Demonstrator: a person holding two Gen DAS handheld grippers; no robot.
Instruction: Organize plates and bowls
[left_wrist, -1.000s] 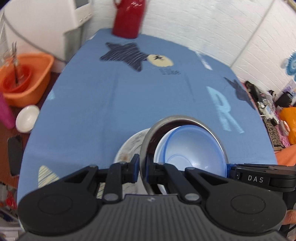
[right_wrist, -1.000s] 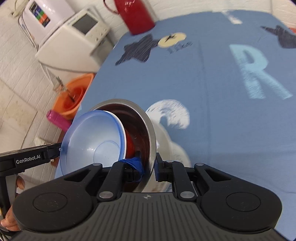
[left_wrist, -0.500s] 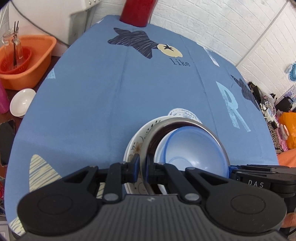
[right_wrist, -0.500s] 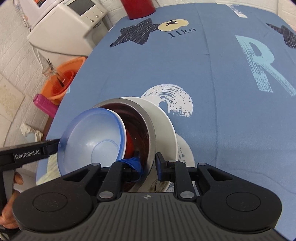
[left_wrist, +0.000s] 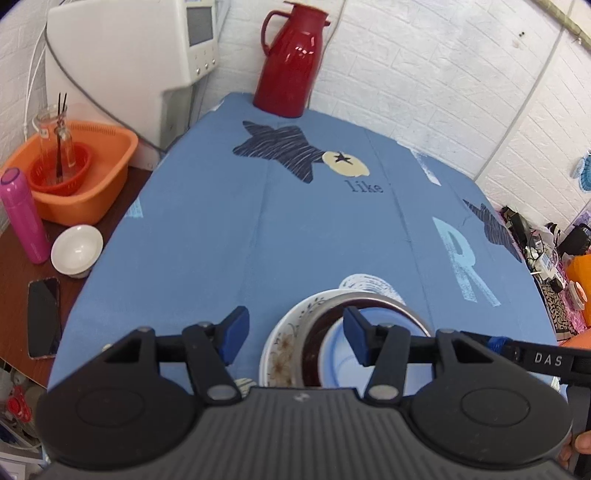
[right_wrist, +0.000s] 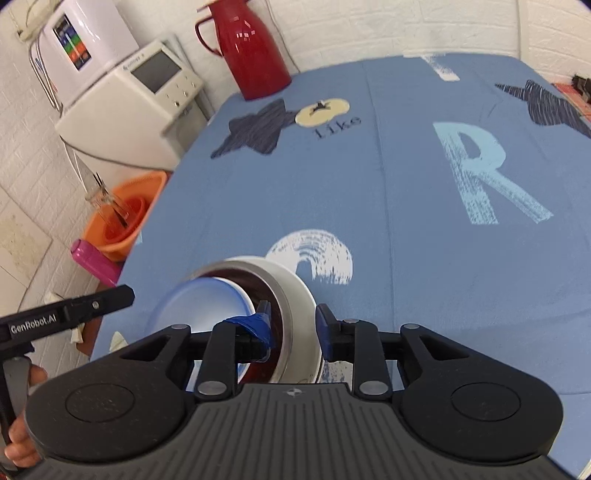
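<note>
Sitting near the front edge of the blue tablecloth (left_wrist: 258, 229), the stack is already nested: a pale blue bowl (right_wrist: 207, 306) lies inside a steel bowl (right_wrist: 284, 306), and the steel bowl rests in a white floral bowl (left_wrist: 284, 350). The blue bowl looks a little tilted toward the left side in the right wrist view, not seated flat.

The left gripper (left_wrist: 291, 338) is wide open and holds nothing; its right fingertip hangs over the stack and its left one over bare cloth. The right gripper (right_wrist: 293, 325) is also open, but only partly, and it straddles the rims of the steel and white bowls, with one blue pad inside and the other outside. I cannot tell if the inner pad touches the steel wall.

The main risk, as I judge it, is in the withdrawal of the right gripper. If it pulls back or sideways before it rises clear, a pad can hook the rim and drag or tip the whole stack, and the smooth steel bowl may slide inside the white one. The tilted blue bowl can also shift or rattle if the stack is bumped. As the stack stands near the table edge, a strong pull toward the person could bring it off.
</note>
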